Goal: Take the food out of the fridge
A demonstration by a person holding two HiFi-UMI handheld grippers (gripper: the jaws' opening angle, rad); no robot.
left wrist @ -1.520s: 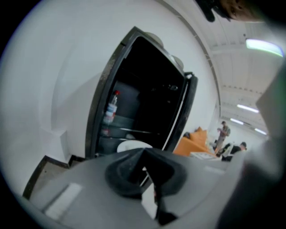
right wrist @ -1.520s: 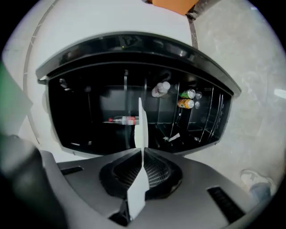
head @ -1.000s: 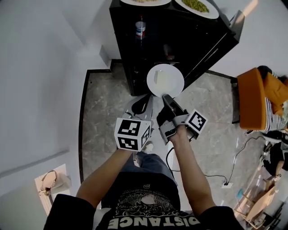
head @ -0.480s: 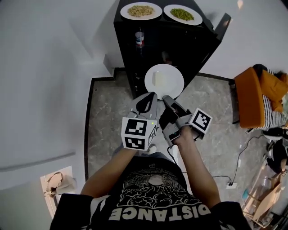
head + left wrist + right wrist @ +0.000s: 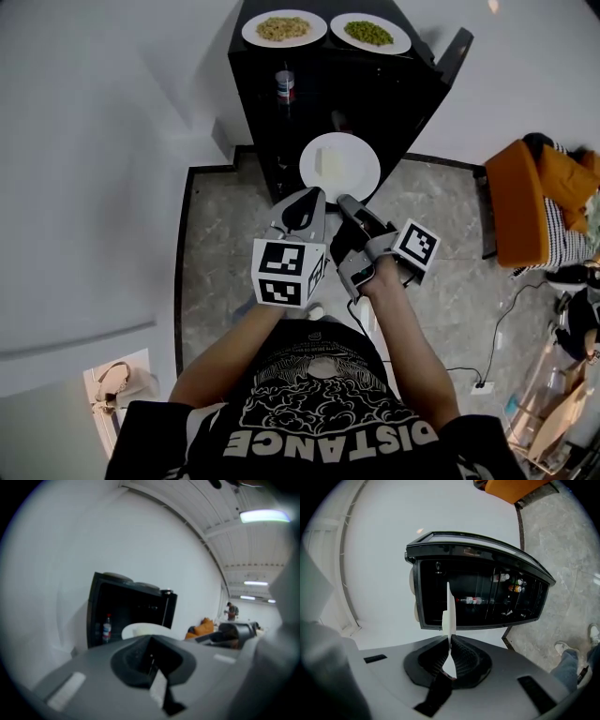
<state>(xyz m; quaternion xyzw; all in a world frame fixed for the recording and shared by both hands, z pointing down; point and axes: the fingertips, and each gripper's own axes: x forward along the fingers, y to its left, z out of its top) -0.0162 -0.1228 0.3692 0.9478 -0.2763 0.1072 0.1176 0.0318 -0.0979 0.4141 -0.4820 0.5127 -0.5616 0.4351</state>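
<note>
Carrying out the withdrawal step: pinching the near rim of the white plate (image 5: 352,155) in the right gripper (image 5: 346,201), edge-on between its jaws. Holding the plate, with its pale food block (image 5: 328,164), just ahead of that gripper, outside the open fridge (image 5: 394,94). Carrying the left gripper (image 5: 306,199) pressed together and empty, just beside the rim. Judging next: raising the plate level towards the fridge top, beside the two served plates (image 5: 284,28) there.

Clothing: black short-sleeved T-shirt (image 5: 323,412) with white lettering and a white graphic print, blue jeans (image 5: 569,672), white shoe (image 5: 594,634). Equipment: the left gripper (image 5: 312,195) and right gripper (image 5: 345,201) have grey moulded housings with black jaw recesses. Each carries a white cube (image 5: 286,272) bearing black square markers.
</note>
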